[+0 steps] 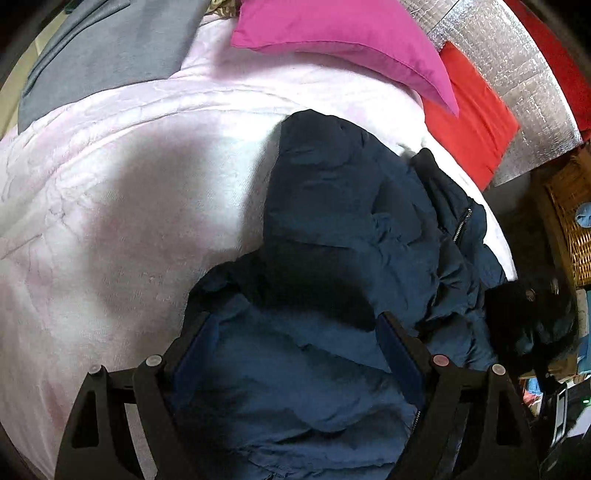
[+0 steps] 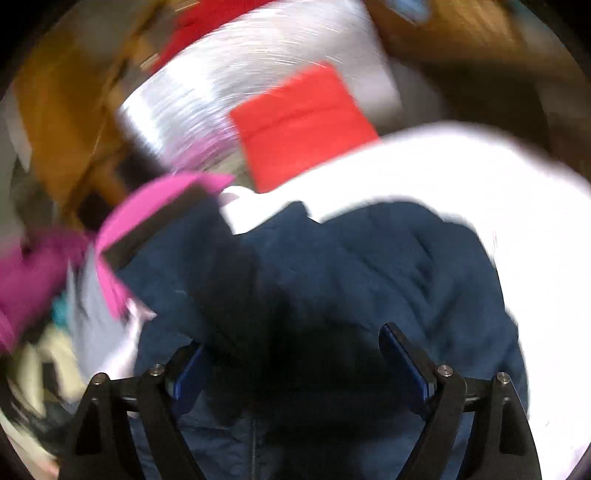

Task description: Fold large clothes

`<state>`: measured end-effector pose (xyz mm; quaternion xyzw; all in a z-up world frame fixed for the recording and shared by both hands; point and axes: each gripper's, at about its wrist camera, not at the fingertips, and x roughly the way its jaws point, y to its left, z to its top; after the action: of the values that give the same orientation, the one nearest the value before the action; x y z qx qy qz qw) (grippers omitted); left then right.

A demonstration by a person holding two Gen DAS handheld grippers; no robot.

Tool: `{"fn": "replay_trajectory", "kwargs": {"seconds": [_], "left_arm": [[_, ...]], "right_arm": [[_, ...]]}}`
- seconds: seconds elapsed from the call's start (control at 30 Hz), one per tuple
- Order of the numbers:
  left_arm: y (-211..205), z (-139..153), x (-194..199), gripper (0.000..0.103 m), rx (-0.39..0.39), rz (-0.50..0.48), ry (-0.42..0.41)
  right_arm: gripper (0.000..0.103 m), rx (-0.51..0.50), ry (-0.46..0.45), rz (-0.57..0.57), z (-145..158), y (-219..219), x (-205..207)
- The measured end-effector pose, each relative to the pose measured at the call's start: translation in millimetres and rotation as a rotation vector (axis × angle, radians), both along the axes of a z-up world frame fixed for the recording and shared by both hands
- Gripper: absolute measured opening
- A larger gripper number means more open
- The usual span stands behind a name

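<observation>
A dark navy puffer jacket (image 1: 354, 229) lies crumpled on a pale pink bedspread (image 1: 110, 206), its zipper showing at the right. My left gripper (image 1: 295, 325) is open, its jaws spread wide over the jacket's near part, with fabric bulging between them. In the right wrist view, which is motion-blurred, the same jacket (image 2: 369, 266) fills the lower middle. My right gripper (image 2: 291, 343) is open, jaws wide apart above a dark fold of the jacket. I cannot tell whether either gripper touches the cloth.
A magenta pillow (image 1: 332, 33) and a red pillow (image 1: 472, 122) lie at the head of the bed against a silver padded board (image 1: 517, 74). A grey cloth (image 1: 110, 51) lies far left. A wicker basket (image 1: 576, 229) stands right of the bed.
</observation>
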<state>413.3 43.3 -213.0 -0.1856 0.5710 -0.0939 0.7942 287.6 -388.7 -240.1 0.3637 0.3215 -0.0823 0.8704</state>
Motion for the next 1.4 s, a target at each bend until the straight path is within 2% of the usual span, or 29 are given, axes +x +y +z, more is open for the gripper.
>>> {"fn": "replay_trajectory", "kwargs": {"seconds": [0.13, 0.23, 0.3, 0.33, 0.37, 0.4, 0.43, 0.5, 0.57, 0.63, 0.7, 0.77, 0.8, 0.87, 0.9, 0.97, 1.0, 1.03, 1.07, 1.13, 1.2, 1.3, 1.4], "left_arm": [[-1.5, 0.4, 0.1, 0.087, 0.011, -0.001, 0.000], [-3.2, -1.2, 1.4, 0.087, 0.014, 0.005, -0.002], [-3.0, -1.8, 2.7, 0.087, 0.017, 0.011, -0.006], [-3.2, -2.4, 3.4, 0.087, 0.018, 0.015, -0.007], [-3.3, -2.9, 3.9, 0.087, 0.019, 0.017, -0.007], [-3.9, -3.4, 4.6, 0.087, 0.021, 0.019, -0.007], [-4.2, -3.5, 4.9, 0.087, 0.025, 0.021, -0.008], [-5.8, -3.1, 5.0, 0.087, 0.037, 0.022, -0.013], [-7.1, -1.6, 4.6, 0.087, 0.045, 0.020, -0.021], [-7.0, 2.3, 4.0, 0.087, 0.054, 0.026, -0.042], [-6.5, 6.9, 3.9, 0.087, 0.070, 0.036, -0.071], [-8.6, 6.1, 5.7, 0.087, 0.093, 0.033, -0.075], [-10.6, 2.2, 7.5, 0.087, 0.110, 0.028, -0.061], [-14.2, -7.5, 10.2, 0.087, 0.138, 0.013, -0.023], [-16.7, -10.9, 10.7, 0.087, 0.155, 0.001, -0.015], [-19.5, -9.7, 10.4, 0.087, 0.181, -0.010, -0.020], [-19.8, -7.5, 9.7, 0.087, 0.190, -0.010, -0.026], [-19.7, -5.2, 8.7, 0.087, 0.196, -0.006, -0.034], [-19.6, -2.1, 7.5, 0.087, 0.203, -0.002, -0.047], [-20.7, 7.8, 3.9, 0.087, 0.226, 0.006, -0.093], [-24.1, 22.0, -1.5, 0.087, 0.245, 0.007, -0.164], [-33.1, 39.3, -9.5, 0.087, 0.256, -0.013, -0.264], [-45.1, 47.2, -16.8, 0.087, 0.300, -0.044, -0.338]], "right_arm": [[0.089, 0.301, -0.041, -0.051, -44.0, -44.6, -24.4], [0.089, 0.444, -0.088, -0.065, -58.2, -61.4, -28.5], [0.087, 0.495, -0.079, -0.063, -64.1, -64.3, -24.1], [0.081, 0.507, -0.074, -0.059, -67.1, -65.7, -22.0], [0.068, 0.515, -0.065, -0.051, -67.5, -63.3, -19.2], [0.062, 0.523, -0.047, -0.036, -69.4, -64.0, -13.1], [0.049, 0.527, -0.025, -0.019, -71.6, -62.3, -8.4], [0.038, 0.515, -0.001, 0.005, -71.4, -59.0, -2.0], [0.024, 0.443, -0.035, 0.014, -54.5, -56.2, -0.8], [0.022, 0.329, -0.085, 0.006, -33.0, -53.2, 1.3], [0.022, 0.236, -0.096, 0.007, -20.8, -48.4, 6.5], [0.022, 0.166, -0.035, 0.014, -23.0, -45.6, 12.3], [0.022, 0.130, 0.030, 0.005, -32.5, -44.4, 16.8], [0.024, 0.154, 0.108, 0.004, -50.5, -46.4, 22.1], [0.025, 0.180, 0.099, 0.002, -54.5, -48.1, 18.8], [0.033, 0.182, 0.077, -0.016, -48.5, -50.7, 9.6], [0.044, 0.170, 0.069, -0.019, -42.8, -51.5, 5.9], [0.061, 0.156, 0.056, -0.021, -35.9, -52.7, 0.6], [0.070, 0.131, 0.040, -0.031, -28.1, -53.2, -2.8], [0.071, 0.033, -0.005, -0.066, -6.9, -51.4, -16.1], [0.071, -0.031, -0.069, -0.053, 14.1, -44.7, -23.8], [0.070, -0.033, -0.120, 0.075, 27.5, -21.4, -17.7], [0.060, -0.056, -0.104, 0.189, 26.4, 10.9, 2.1]]}}
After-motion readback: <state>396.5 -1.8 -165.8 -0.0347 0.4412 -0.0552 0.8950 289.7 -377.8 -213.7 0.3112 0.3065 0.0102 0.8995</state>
